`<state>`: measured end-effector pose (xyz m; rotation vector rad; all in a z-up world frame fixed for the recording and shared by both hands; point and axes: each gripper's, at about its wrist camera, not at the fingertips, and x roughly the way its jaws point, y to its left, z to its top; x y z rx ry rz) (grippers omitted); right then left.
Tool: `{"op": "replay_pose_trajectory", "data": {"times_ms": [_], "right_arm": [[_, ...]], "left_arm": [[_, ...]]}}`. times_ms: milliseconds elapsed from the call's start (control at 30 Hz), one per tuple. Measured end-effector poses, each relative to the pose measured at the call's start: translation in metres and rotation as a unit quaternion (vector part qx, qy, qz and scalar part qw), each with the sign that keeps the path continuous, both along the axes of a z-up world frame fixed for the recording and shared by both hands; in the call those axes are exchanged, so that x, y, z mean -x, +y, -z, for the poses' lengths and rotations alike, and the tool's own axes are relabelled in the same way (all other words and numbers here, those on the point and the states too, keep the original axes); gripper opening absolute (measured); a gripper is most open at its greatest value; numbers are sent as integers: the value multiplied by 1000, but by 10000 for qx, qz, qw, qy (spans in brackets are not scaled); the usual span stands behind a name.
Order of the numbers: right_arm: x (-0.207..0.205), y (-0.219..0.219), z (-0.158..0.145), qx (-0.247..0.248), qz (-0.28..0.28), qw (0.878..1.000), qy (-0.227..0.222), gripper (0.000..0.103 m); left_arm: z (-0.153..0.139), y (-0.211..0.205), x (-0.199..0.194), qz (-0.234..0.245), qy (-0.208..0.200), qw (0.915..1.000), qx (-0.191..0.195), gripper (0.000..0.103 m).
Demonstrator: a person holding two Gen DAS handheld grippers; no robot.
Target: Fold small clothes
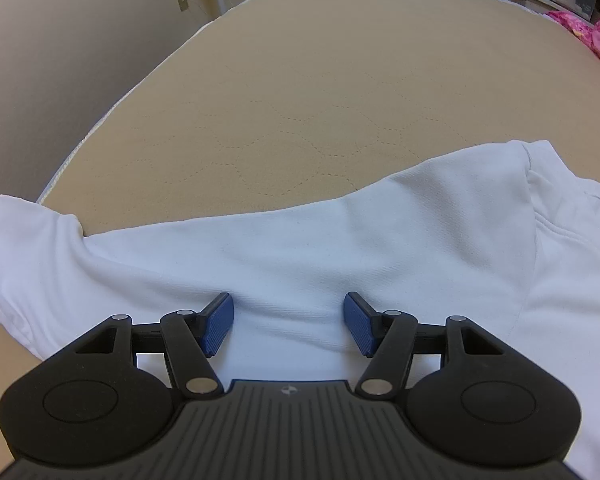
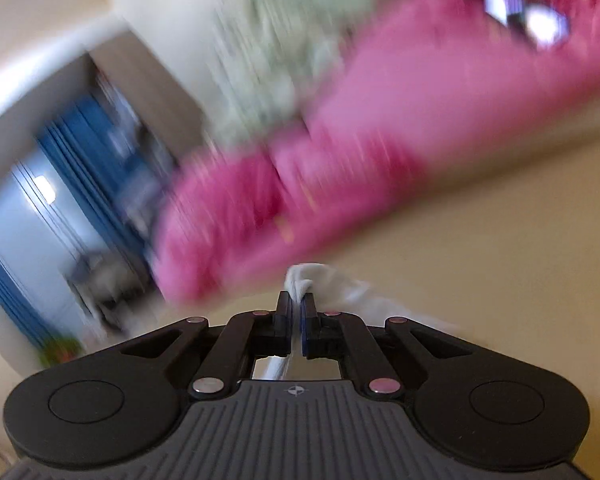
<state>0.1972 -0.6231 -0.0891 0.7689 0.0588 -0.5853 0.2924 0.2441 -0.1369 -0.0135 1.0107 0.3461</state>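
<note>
My right gripper (image 2: 297, 304) pinches a bunch of the white shirt (image 2: 320, 280). My left gripper (image 1: 289, 322) hangs wide open above the shirt on the tan mattress (image 1: 300, 80).

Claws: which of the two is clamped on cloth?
The right claw: its jaws pinch a bunch of the white garment. The left claw stands open above it.

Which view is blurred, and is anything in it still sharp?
Right wrist: heavy motion smear over the pink bedding; the right gripper and its pinched white cloth stay sharp. Left wrist: sharp; fisheye bows the mattress edge.
</note>
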Motion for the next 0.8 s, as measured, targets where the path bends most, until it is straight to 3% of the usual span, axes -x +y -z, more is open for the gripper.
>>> {"op": "replay_pose_trajectory", "data": {"times_ms": [67,133,200,300,367,433,533,633,733,800], "right_arm": [[9,-2,24,-419,359,9973,474,3],[15,-5,59,-980,735,9841,1289,4],[16,-12,83,-1425,704,9732,1664,4],[13,-22,87,-1214,500,9784,1598,11],[9,-33,85,-1154,390,9816,1470,24],[-1,-56,88,-1336,521,9803,1360,22],[-1,-75,95,-1417,477,9803,1292,3],[21,-75,80,-1026,1293,9814,980,3],[29,-89,92,-1351,1519,9663,1581,2],[30,-82,83,-1090,1474,9672,1761,6]], "left_arm": [[2,-3,-2,10,4,10000,-18,67],[2,-2,-4,6,5,10000,-14,67],[1,-1,-3,7,7,10000,-14,67],[2,-2,-4,14,5,10000,-26,67],[3,-6,-4,32,-12,10000,-53,67],[6,-7,-3,46,-32,10000,-78,67],[6,-11,-2,53,-51,9999,-120,68],[5,-13,-2,47,-50,9999,-136,68],[4,-14,-1,17,-72,9999,-131,68],[0,-17,1,43,-148,9995,-281,68]]}}
